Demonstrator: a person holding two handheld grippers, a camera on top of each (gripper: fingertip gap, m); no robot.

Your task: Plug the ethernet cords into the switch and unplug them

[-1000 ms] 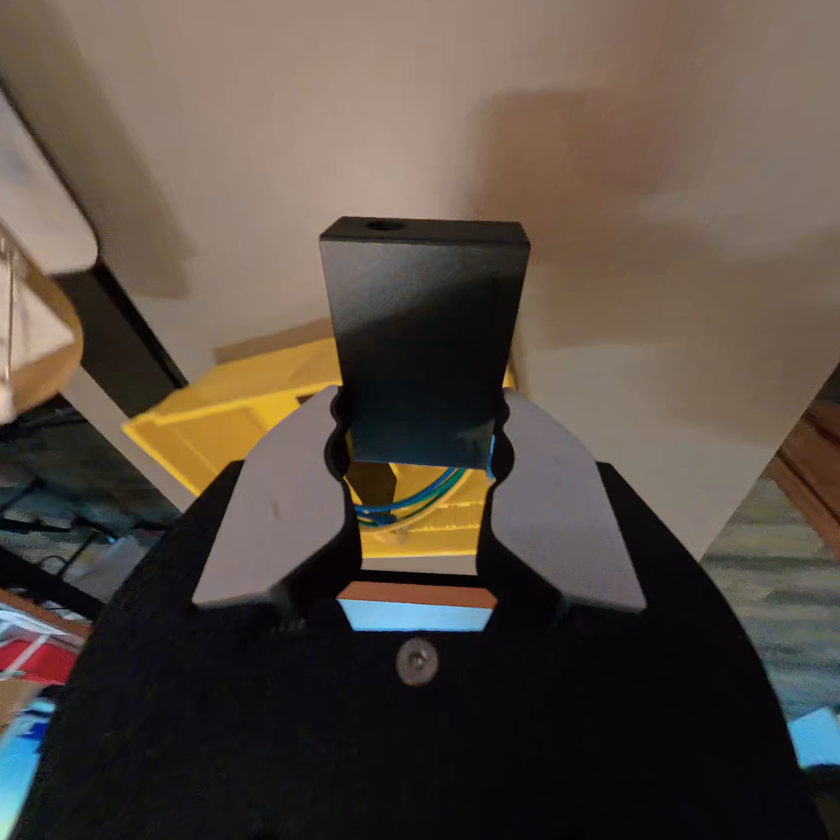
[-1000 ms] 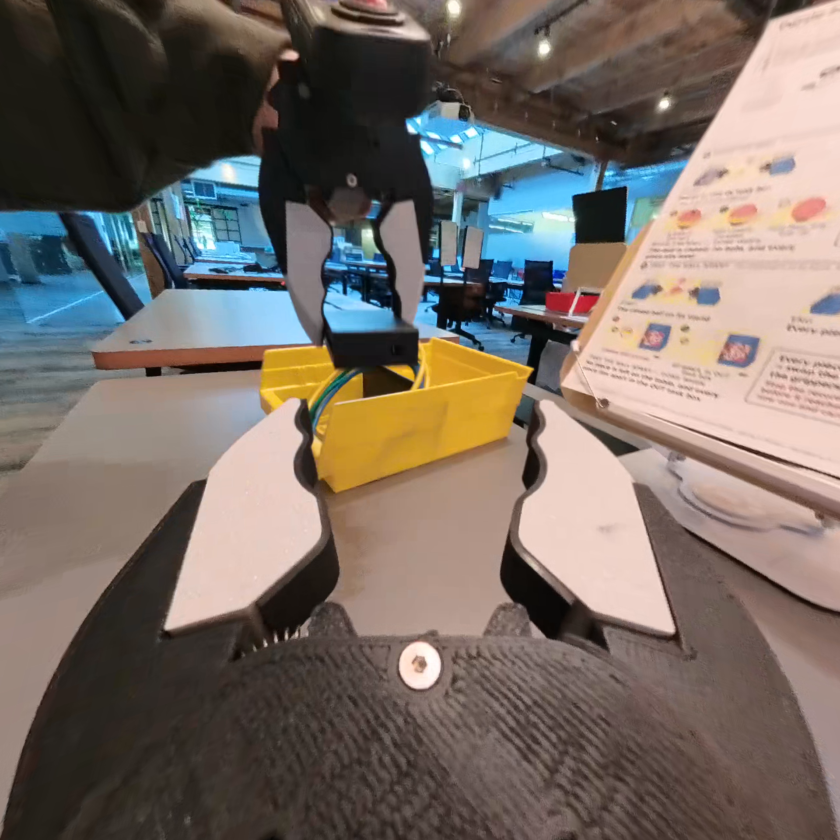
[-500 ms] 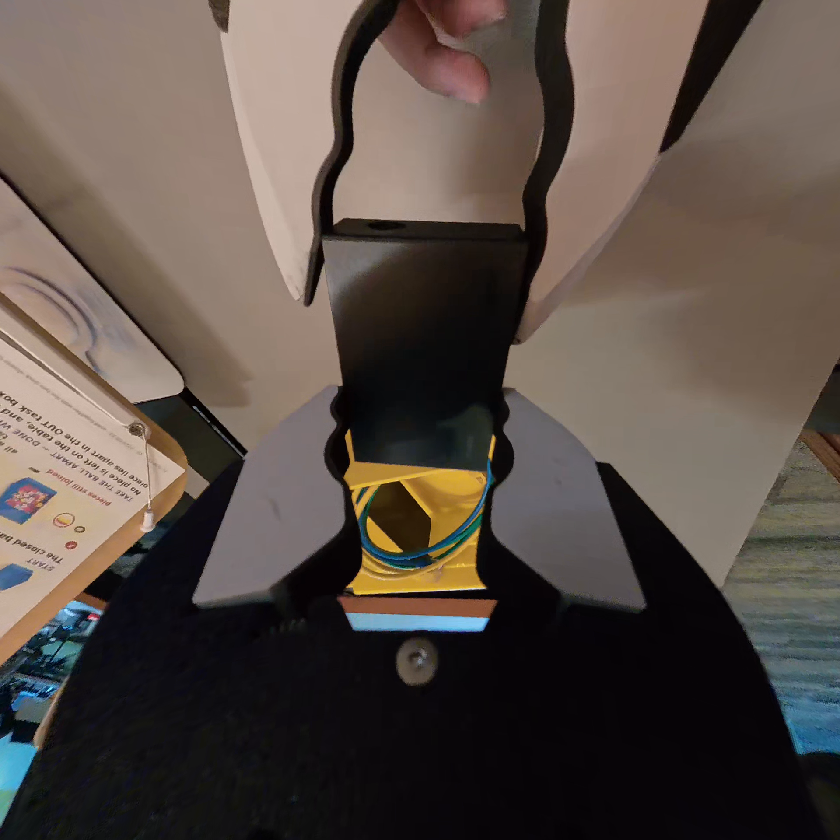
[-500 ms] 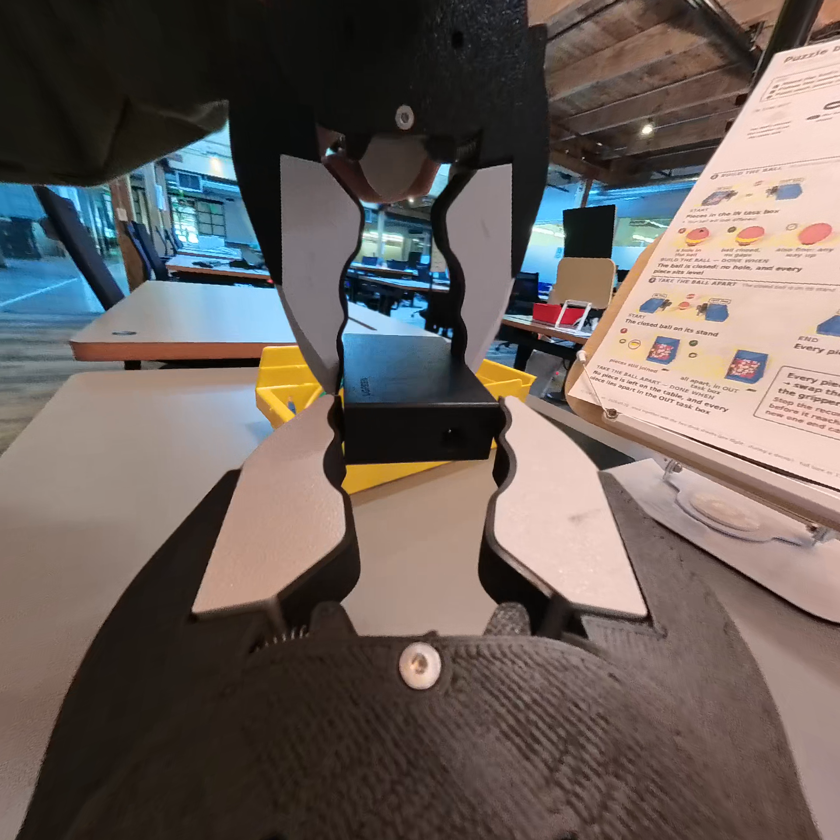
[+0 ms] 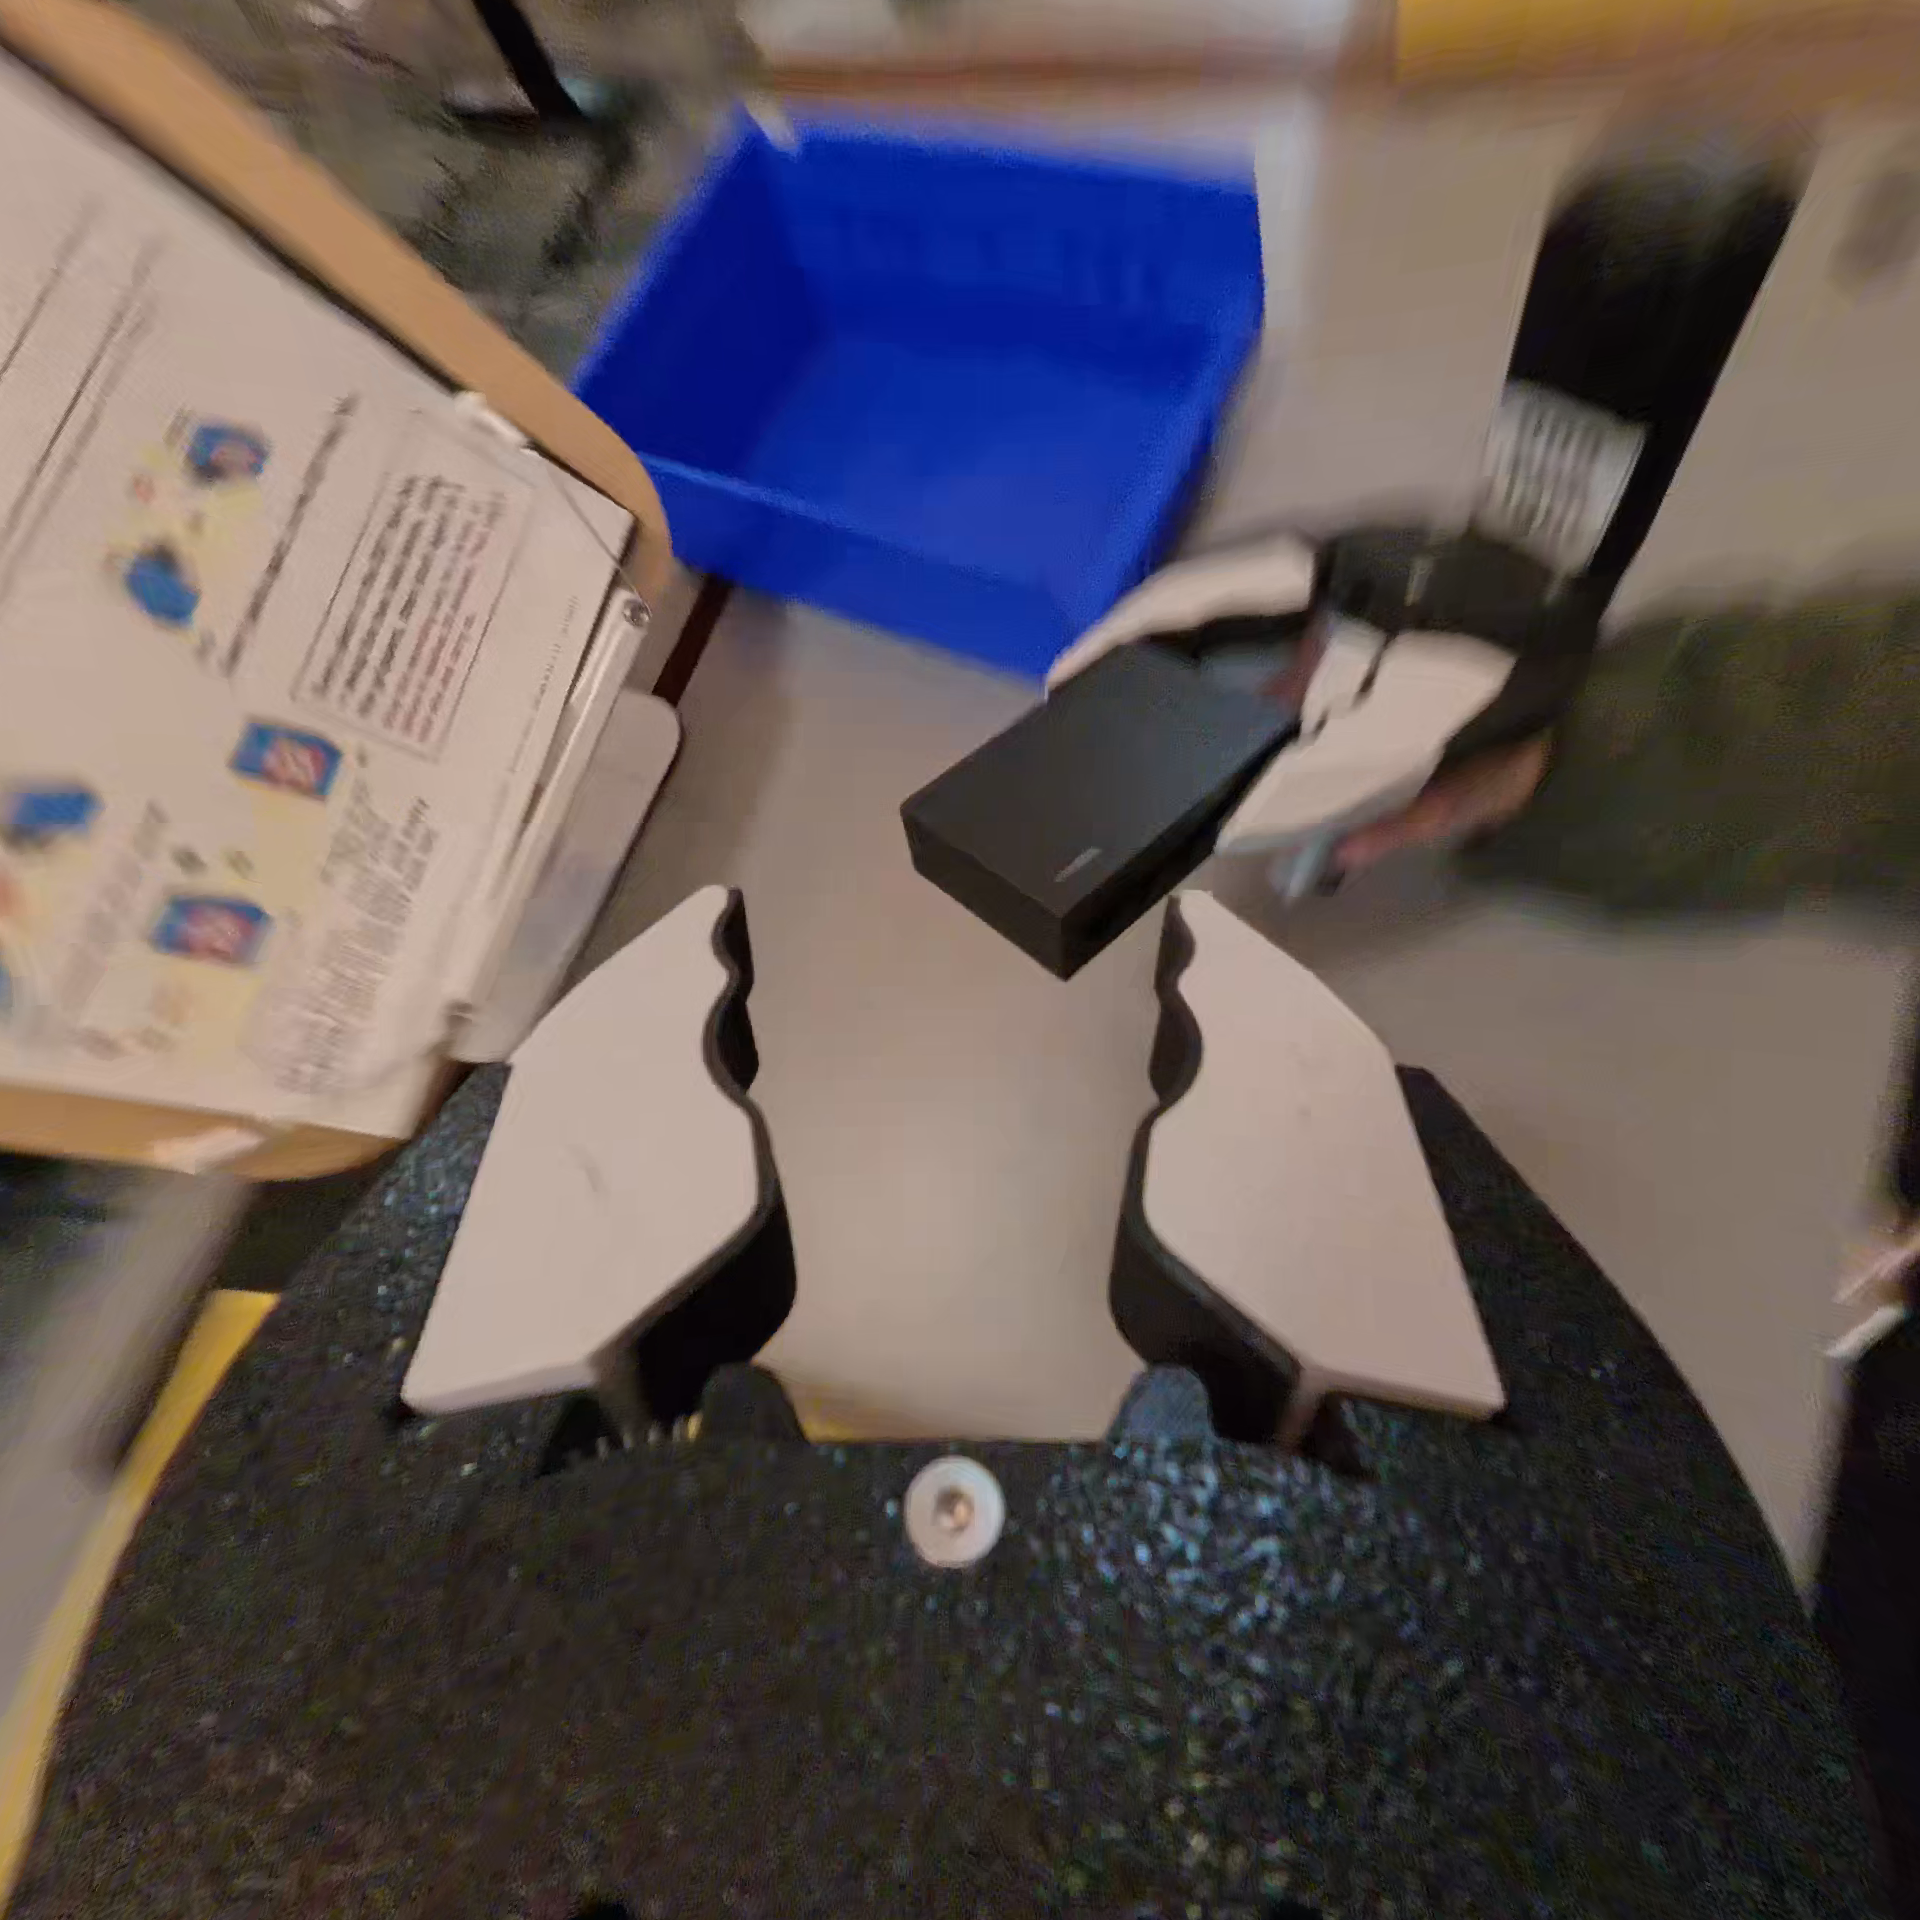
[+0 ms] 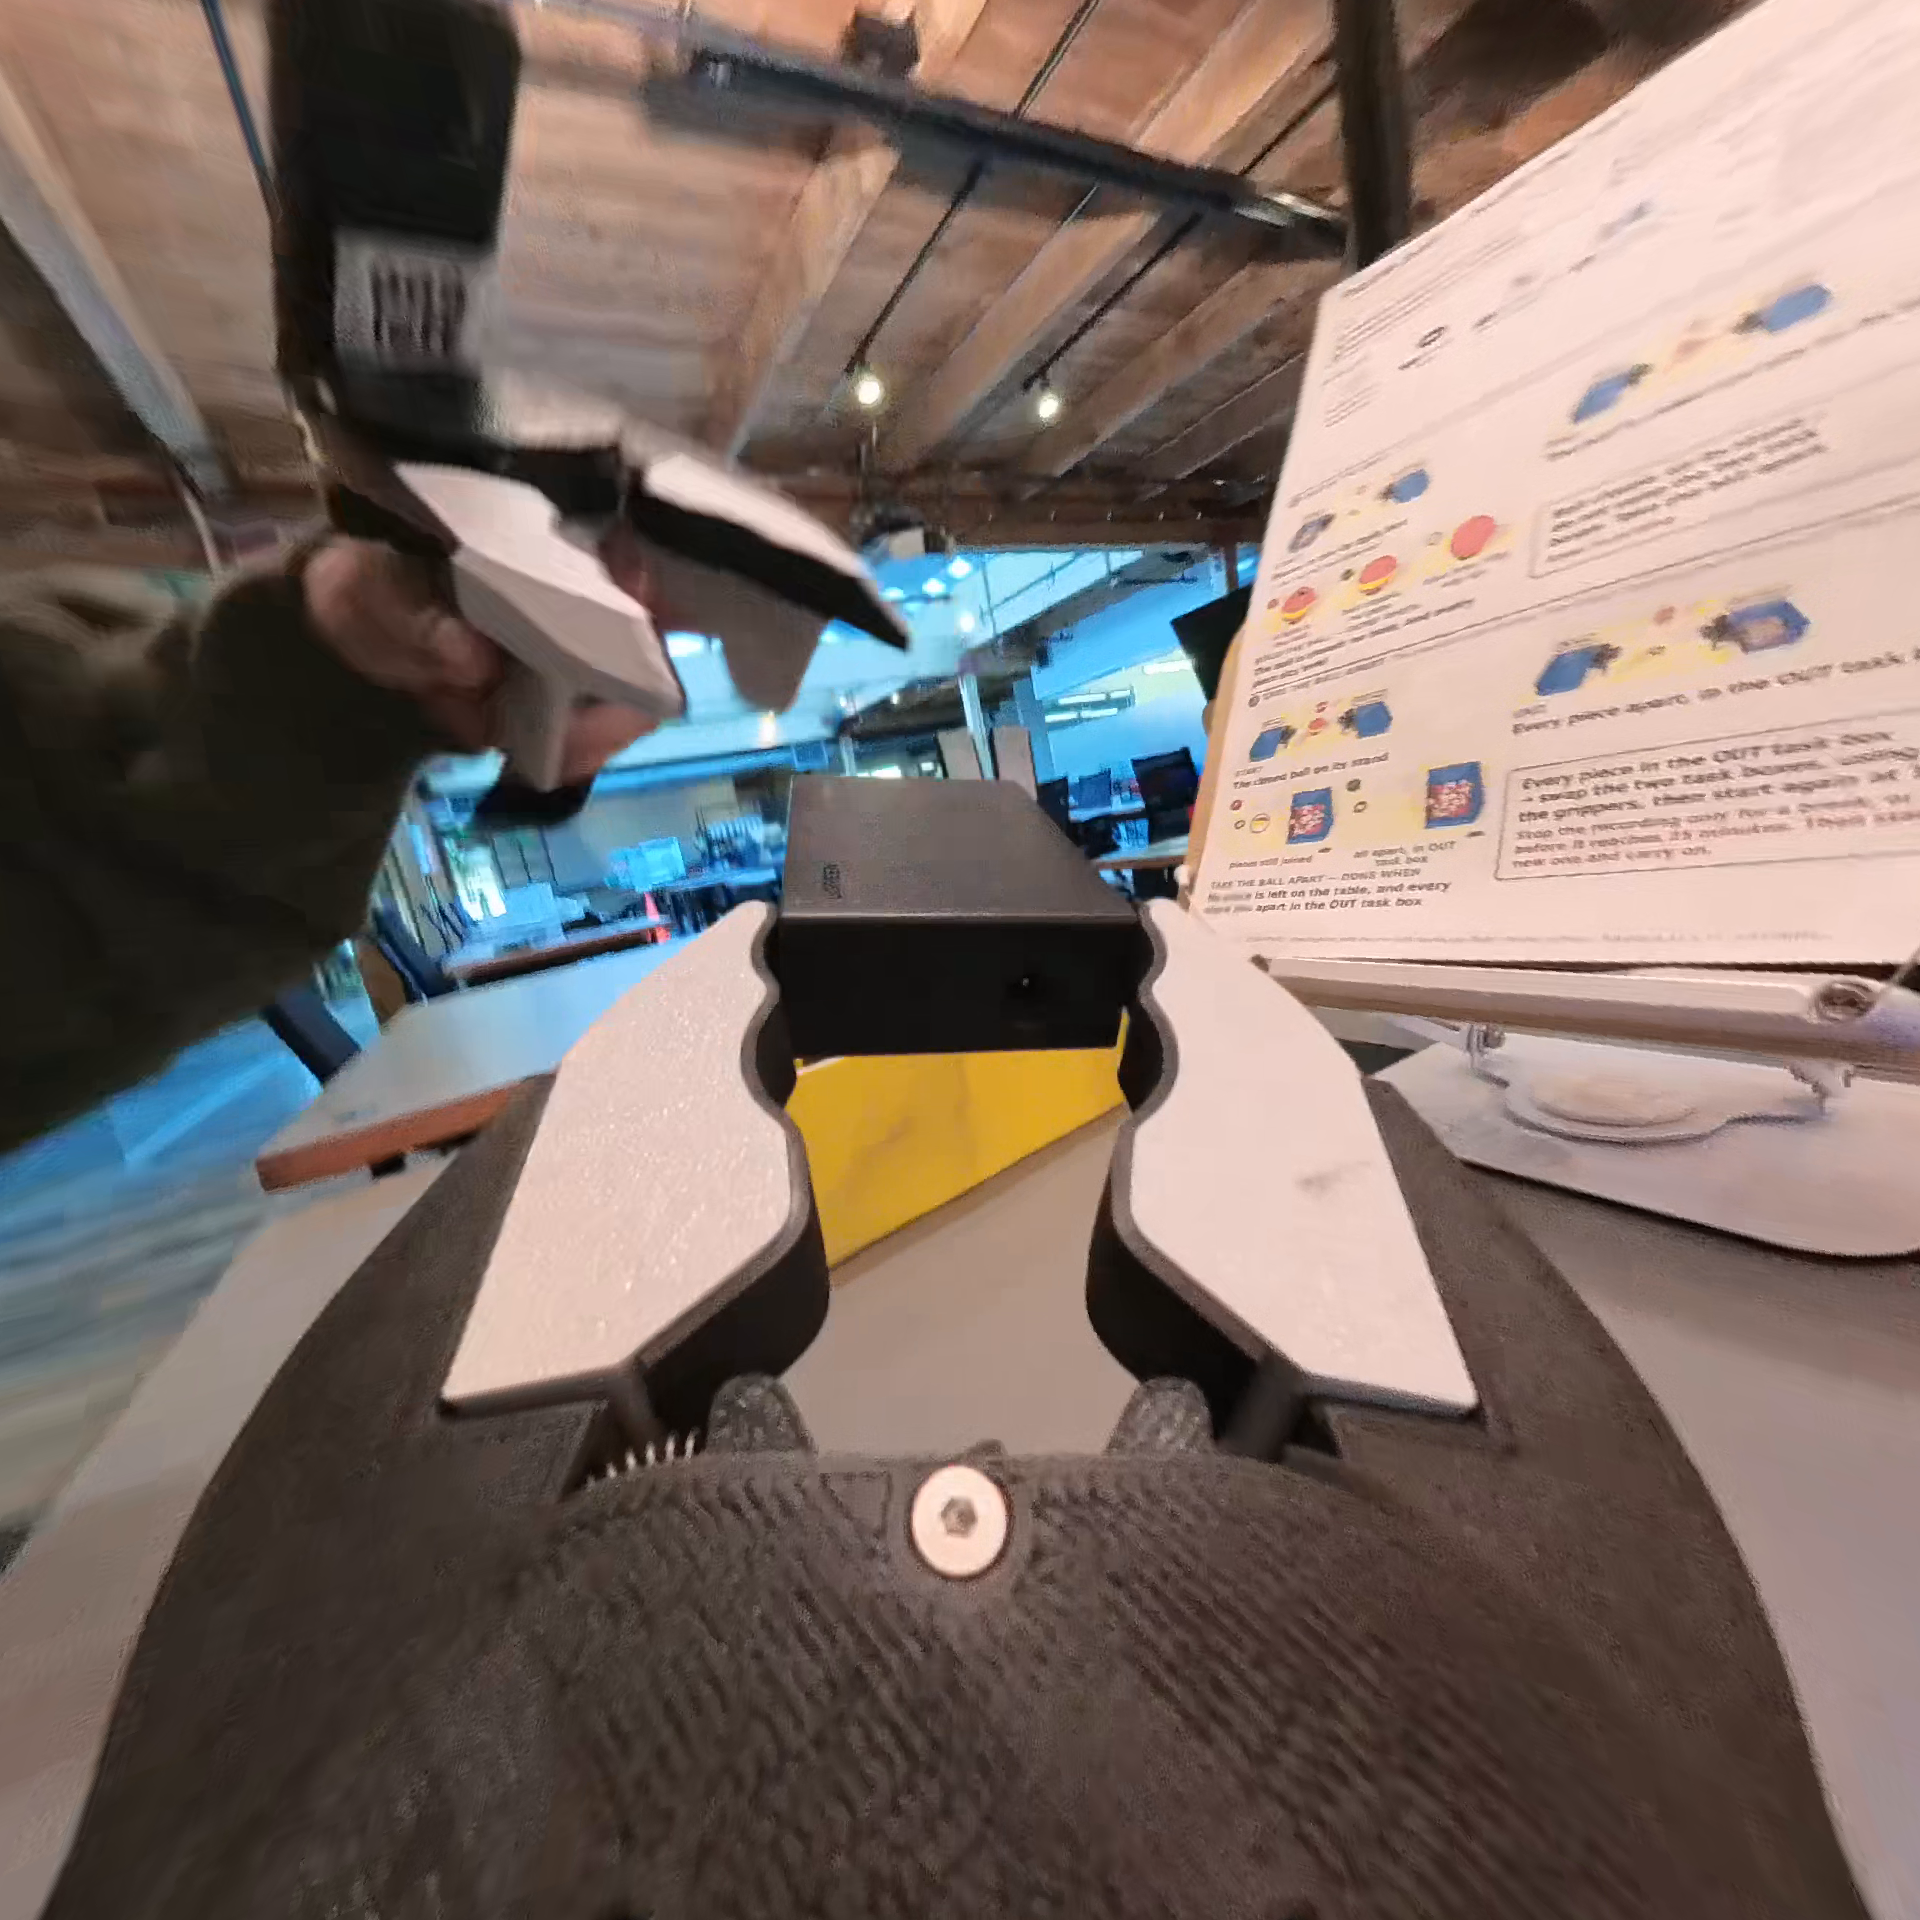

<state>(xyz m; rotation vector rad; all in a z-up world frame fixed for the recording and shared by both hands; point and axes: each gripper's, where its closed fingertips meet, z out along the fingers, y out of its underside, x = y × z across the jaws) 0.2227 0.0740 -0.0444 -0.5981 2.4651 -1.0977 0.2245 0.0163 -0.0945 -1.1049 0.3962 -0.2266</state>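
One black switch point(image 6: 951, 914) clamped in right gripper point(image 6: 956, 935), above grey table point(image 6: 935, 1340). Left gripper point(image 5: 951, 935) open, empty. One yellow bin point(image 6: 935, 1122), one blue bin point(image 5: 935, 416). Wooden ceiling point(image 6: 727, 260).

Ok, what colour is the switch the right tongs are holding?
Black, matte; the switch shows best in the right wrist view.

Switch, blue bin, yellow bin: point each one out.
switch point(image 6: 940, 883), right wrist view, on its flat black top, between the right gripper's fingertips.
blue bin point(image 5: 935, 436), left wrist view, on its bare inner floor.
yellow bin point(image 6: 935, 1122), right wrist view, on its outer wall below the switch.
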